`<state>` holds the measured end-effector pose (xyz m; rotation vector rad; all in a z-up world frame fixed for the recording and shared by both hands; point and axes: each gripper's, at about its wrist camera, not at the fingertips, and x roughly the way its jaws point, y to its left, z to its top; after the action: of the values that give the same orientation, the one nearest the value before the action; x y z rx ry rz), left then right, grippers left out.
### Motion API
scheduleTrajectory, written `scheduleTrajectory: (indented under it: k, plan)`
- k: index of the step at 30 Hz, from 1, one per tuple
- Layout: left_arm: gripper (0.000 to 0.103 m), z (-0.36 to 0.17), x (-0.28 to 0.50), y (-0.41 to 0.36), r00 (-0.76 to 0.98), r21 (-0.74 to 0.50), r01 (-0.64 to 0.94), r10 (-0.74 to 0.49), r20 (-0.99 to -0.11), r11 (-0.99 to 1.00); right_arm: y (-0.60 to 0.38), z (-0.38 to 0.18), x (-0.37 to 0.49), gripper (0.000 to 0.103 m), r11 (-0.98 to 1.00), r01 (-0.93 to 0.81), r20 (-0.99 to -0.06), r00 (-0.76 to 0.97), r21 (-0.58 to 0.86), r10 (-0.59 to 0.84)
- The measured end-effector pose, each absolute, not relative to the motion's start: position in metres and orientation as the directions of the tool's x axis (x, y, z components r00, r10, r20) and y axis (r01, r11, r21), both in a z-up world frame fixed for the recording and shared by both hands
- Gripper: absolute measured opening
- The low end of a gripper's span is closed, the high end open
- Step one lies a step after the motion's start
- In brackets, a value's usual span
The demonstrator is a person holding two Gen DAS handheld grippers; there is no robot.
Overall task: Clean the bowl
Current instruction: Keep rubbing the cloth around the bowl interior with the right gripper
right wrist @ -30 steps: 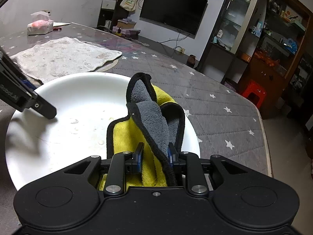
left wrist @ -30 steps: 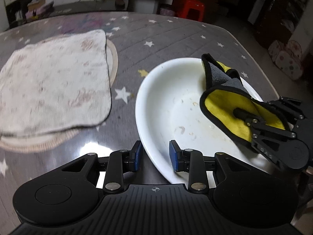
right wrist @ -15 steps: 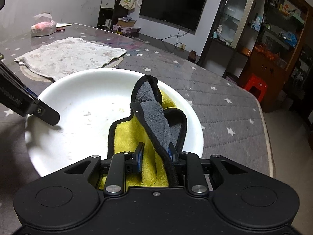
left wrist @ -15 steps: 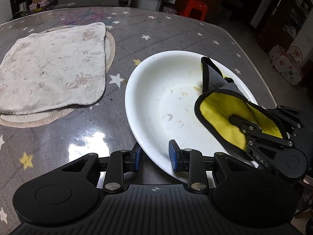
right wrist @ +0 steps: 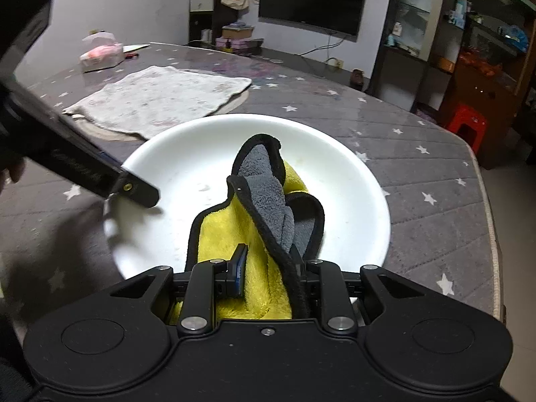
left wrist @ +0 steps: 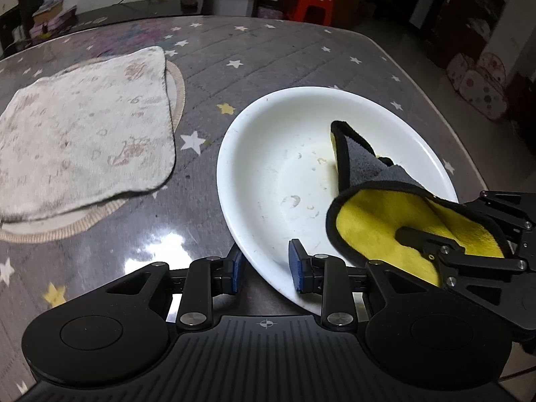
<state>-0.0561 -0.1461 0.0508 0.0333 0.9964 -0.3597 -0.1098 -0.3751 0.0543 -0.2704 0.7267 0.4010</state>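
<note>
Since a second earlier the right gripper point(right wrist: 266, 276), clamped on the yellow-grey cloth point(right wrist: 264, 207), had pushed deeper across the bowl point(left wrist: 268, 154), residue remaining; left gripper point(left wrist: 264, 268) stood open astride its rim.

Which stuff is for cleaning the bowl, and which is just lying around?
For the job: white round bowl; yellow-and-grey cloth in the right gripper; left gripper at the bowl's rim.

Just lying around: stained beige towel; round woven mat; tissue pack.
</note>
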Motion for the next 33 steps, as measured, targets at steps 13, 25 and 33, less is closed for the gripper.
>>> scheduleTrajectory:
  k: [13, 25, 33]
  plan:
    - [0.029, 0.053, -0.034, -0.158, 0.503, -0.042, 0.402, -0.259, -0.825, 0.915, -0.397, 0.048, -0.095, 0.024, 0.906, -0.400, -0.668, 0.713, -0.141, 0.211]
    - [0.030, 0.049, -0.017, -0.160, 0.490, -0.028, 0.437, -0.264, -0.831, 0.899, -0.399, 0.042, -0.070, 0.024, 0.883, -0.393, -0.626, 0.764, -0.258, 0.157]
    - [0.030, 0.050, -0.020, -0.154, 0.488, -0.083, 0.382, -0.277, -0.828, 0.920, -0.396, 0.039, -0.058, 0.024, 0.891, -0.373, -0.612, 0.777, -0.260, 0.147]
